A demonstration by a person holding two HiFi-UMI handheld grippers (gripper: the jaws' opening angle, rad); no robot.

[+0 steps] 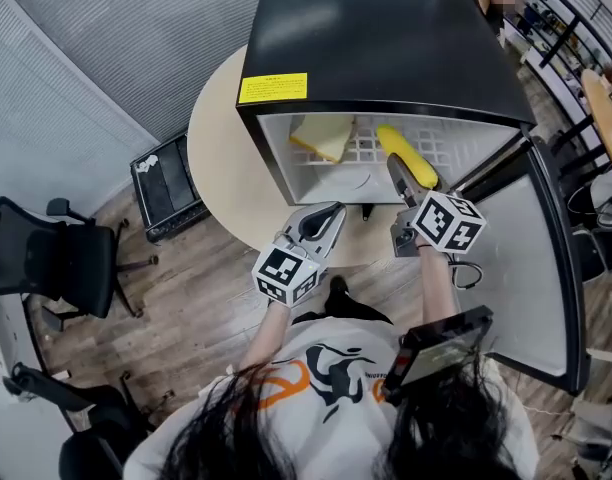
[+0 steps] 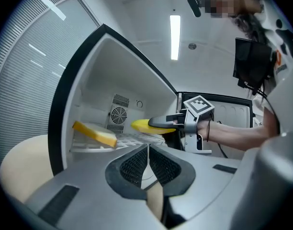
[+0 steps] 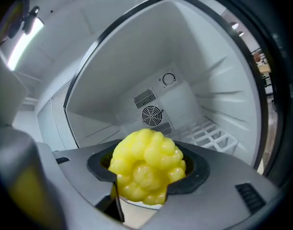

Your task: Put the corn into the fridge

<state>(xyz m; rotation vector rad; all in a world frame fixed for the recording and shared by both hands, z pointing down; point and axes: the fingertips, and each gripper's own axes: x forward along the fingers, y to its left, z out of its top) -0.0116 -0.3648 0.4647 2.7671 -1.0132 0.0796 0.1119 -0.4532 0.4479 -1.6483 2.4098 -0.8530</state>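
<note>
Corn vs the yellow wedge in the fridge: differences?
The corn is clamped in the right gripper; the wedge lies loose on the wire shelf. The corn is a rounded, bumpy cob; the wedge is flat and straight-edged. The corn is at the shelf's right, the wedge at its left. Both are yellow.

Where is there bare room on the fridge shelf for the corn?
The wire shelf is bare between the yellow wedge at its left end and the corn in the right gripper, and again right of the corn, toward the door side. The fridge floor below looks bare too. The left end is crowded.
</note>
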